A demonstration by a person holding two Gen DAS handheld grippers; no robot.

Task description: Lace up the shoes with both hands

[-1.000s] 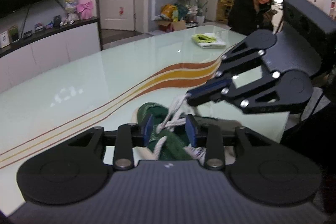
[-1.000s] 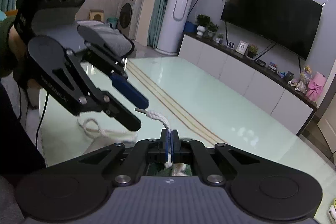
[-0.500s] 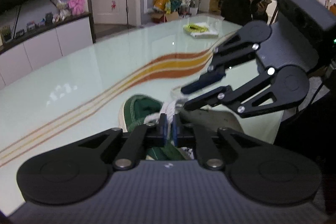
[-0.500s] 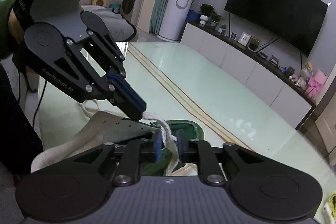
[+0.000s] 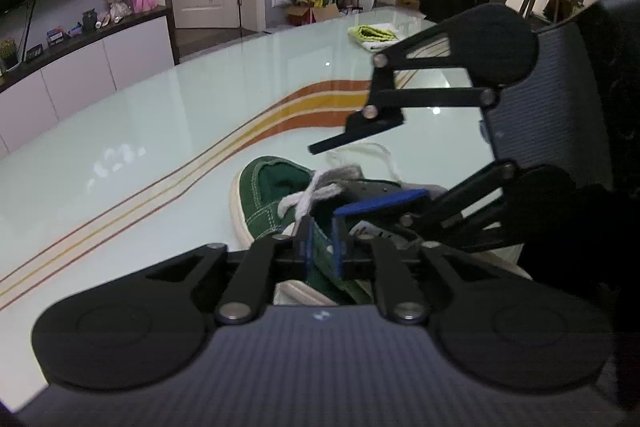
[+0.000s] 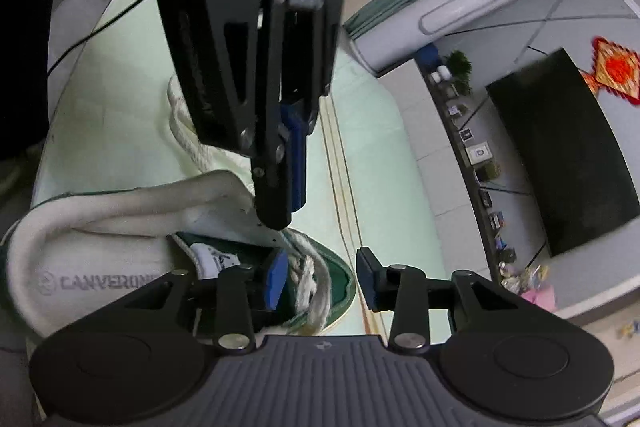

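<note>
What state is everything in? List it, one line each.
Left gripper: nearly closed, narrow gap; grip unclear.
Right gripper: open, lace between its fingers.
Shoe: on the table, not tied.
Lace: loose, one end trailing on the table.

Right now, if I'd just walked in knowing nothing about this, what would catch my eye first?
Probably the green shoe lying on the pale glass table, its white lace loose across the top. Two black hand-held grippers crowd over it: the right gripper with jaws open around the lace, the left gripper nearly closed just above the shoe.
</note>
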